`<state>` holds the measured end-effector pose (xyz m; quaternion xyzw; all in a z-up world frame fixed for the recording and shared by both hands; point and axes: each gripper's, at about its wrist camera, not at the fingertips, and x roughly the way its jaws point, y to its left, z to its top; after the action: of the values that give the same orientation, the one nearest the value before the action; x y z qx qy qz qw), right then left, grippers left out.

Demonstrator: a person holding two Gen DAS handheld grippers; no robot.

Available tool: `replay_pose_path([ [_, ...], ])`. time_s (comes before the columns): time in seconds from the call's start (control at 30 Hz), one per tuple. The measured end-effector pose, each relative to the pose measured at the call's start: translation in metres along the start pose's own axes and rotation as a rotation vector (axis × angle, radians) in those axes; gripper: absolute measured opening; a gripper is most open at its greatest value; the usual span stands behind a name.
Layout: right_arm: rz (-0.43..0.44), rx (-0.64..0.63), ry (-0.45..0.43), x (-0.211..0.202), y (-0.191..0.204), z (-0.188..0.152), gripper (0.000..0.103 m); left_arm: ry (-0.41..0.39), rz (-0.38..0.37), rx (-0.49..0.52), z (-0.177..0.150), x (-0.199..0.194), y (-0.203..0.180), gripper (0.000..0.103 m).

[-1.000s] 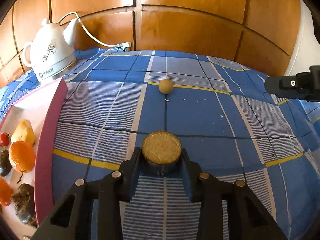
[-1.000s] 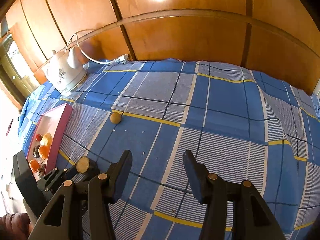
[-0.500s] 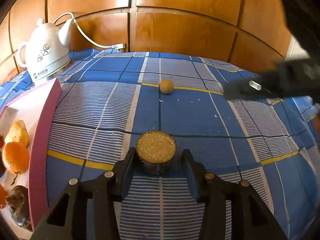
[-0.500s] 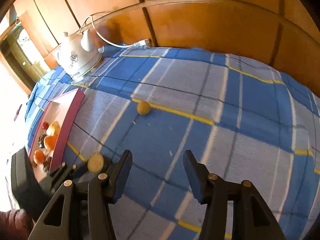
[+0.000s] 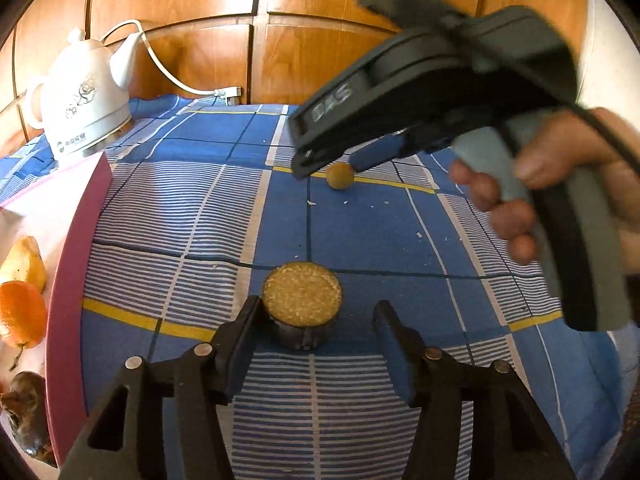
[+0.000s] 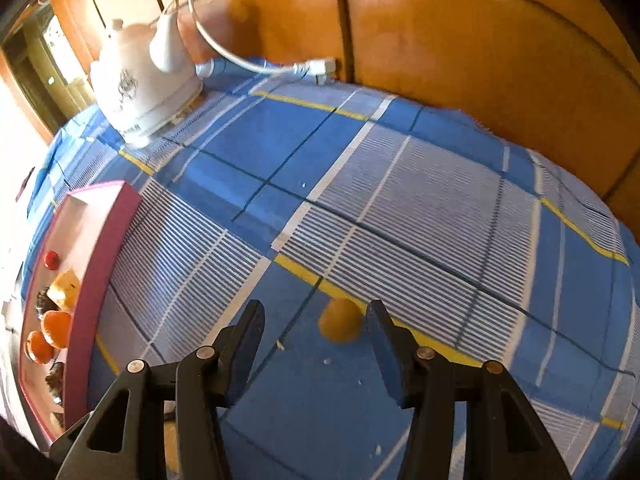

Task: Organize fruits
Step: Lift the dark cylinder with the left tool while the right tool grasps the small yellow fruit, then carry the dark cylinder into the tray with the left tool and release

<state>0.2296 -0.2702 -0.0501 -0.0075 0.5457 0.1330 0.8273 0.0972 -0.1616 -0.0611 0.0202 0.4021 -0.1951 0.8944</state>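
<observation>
Blue-checked cloth [image 6: 400,184] carries both loose fruits. Left gripper [image 5: 316,328] is opening off the cut fruit slice [image 5: 302,304]. Right gripper [image 6: 316,320], empty and closing, straddles the small round fruit [image 6: 340,320]. Judged next: grip it, carry to the pink tray [image 6: 104,264].

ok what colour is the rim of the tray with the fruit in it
Pink tray rim, clearest in the right wrist view.
</observation>
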Motion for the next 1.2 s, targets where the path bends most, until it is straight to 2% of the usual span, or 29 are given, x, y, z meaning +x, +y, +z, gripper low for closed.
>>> replay_pose_path([
  [0.03,0.002,-0.002,0.024,0.005,-0.001,0.0,0.024,0.0,-0.003,-0.002,0.0,0.0,0.0,0.058],
  [0.23,-0.002,-0.016,0.021,-0.012,-0.007,-0.02,0.023,-0.004,-0.027,-0.016,0.001,-0.001,0.004,0.06],
  [0.37,0.032,-0.002,0.055,-0.039,-0.017,-0.054,0.023,-0.006,-0.051,-0.032,0.001,-0.002,0.007,0.062],
  [0.6,0.007,0.035,0.075,-0.06,-0.031,-0.112,0.023,0.004,-0.084,-0.044,0.003,-0.003,0.008,0.069],
  [0.77,0.007,0.066,0.063,-0.057,-0.041,-0.119,0.023,0.033,-0.102,-0.062,0.005,-0.006,0.009,0.072],
  [0.87,0.026,0.063,0.059,-0.057,-0.041,-0.119,0.024,0.059,-0.13,-0.132,0.01,-0.009,0.015,0.081],
  [0.93,0.03,0.055,0.06,-0.056,-0.041,-0.119,0.024,0.066,-0.101,-0.151,0.011,-0.012,0.016,0.088],
  [1.0,0.044,0.066,0.061,-0.056,-0.045,-0.118,0.024,0.068,-0.024,-0.13,0.013,-0.016,0.016,0.093],
  [1.2,0.034,0.052,0.066,-0.057,-0.043,-0.116,0.024,0.096,0.02,-0.131,0.021,-0.02,0.019,0.093],
])
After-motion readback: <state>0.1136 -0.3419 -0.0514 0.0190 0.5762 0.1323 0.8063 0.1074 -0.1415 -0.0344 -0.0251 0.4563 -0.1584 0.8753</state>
